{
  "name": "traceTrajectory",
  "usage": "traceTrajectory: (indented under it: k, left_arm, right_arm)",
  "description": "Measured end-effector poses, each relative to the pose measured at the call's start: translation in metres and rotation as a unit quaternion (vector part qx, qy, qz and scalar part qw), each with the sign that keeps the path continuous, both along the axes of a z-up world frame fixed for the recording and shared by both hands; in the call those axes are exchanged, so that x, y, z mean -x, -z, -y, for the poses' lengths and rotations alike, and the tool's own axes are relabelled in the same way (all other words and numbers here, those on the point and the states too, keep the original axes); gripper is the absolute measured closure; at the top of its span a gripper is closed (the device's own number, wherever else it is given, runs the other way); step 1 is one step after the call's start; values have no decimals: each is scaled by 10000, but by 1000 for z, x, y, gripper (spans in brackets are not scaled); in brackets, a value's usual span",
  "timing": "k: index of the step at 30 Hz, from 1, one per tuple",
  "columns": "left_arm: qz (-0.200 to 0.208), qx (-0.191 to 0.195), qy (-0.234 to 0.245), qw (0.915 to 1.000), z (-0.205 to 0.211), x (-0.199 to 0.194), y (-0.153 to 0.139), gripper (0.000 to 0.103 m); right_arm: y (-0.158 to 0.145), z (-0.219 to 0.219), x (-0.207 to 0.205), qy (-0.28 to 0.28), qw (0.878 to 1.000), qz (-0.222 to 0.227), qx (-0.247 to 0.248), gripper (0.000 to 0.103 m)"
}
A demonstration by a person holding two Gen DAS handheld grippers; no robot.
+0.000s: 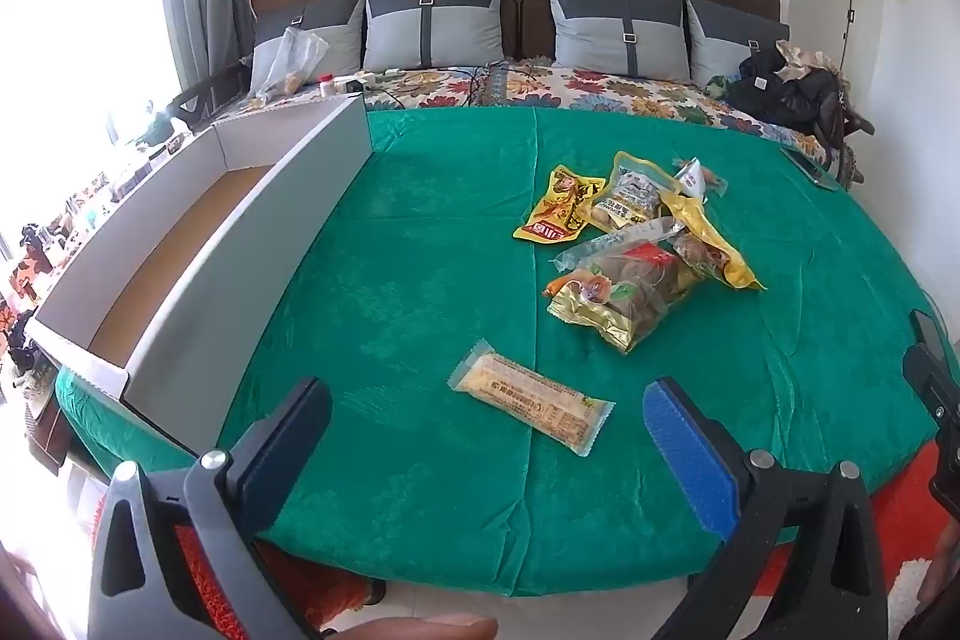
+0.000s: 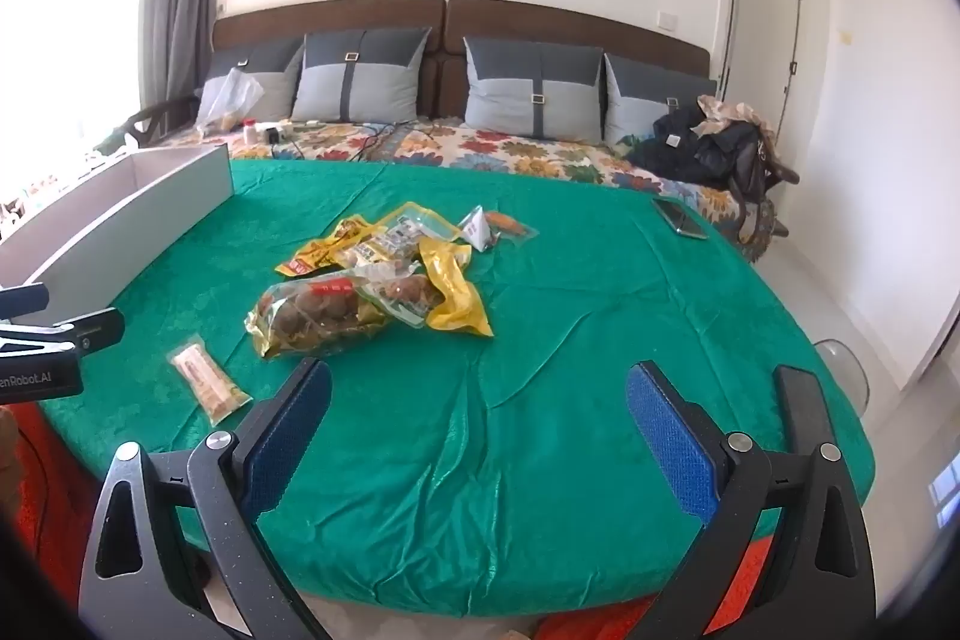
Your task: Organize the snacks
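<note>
Both tools are hovering over the green cloth (image 1: 420,250) at the foot of a bed, nothing in either. The left tool (image 1: 486,418) is sitting at the bottom of the left wrist frame with its jaws wide apart; the long snack bar (image 1: 531,403) is lying flat on the cloth in the gap between them, a bit further away, not touched. In the right wrist frame the right tool (image 2: 480,400) is likewise standing fully apart at the bottom, only bare cloth between its blue pads (image 2: 672,436).

The snack pile (image 1: 636,244) is sitting right of centre in the left wrist frame, centre-left in the right wrist one: a yellow packet (image 1: 561,211), a clear bag of brown round pieces (image 2: 324,313), a crumpled yellow wrapper (image 2: 453,292) and a small white pyramid-shaped pack (image 2: 477,227), overlapping each other. The snack bar is lying apart from the pile, lower left of it in the right wrist view.

An open white cardboard box (image 1: 198,244) is lying along the left of the frame, its inside showing empty. A phone (image 2: 678,217) is resting on the cloth at upper right. Grey cushions (image 1: 435,19) are leaning on the headboard at top.
</note>
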State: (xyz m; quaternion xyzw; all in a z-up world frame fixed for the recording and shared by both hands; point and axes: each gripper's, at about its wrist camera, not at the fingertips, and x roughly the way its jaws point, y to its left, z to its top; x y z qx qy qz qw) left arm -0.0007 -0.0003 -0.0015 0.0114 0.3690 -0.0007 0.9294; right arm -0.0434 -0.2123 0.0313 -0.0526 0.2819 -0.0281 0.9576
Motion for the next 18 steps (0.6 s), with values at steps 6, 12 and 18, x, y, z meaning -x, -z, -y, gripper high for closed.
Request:
traceTrajectory:
  k: [6, 12, 18]
  left_arm:
    - [-76, -19, 46, 10000, 11, 0, 3, 0]
    - [-84, 46, 118, 9999, 3, -1, 9, 0]
    - [-40, -13, 184, 9998, 1, 3, 14, 0]
  right_arm:
    - [2, 2, 0, 36, 10000, 43, -62, 3]
    - [7, 3, -2, 91, 9999, 60, -41, 3]
    - [8, 3, -1, 137, 9997, 175, 49, 3]
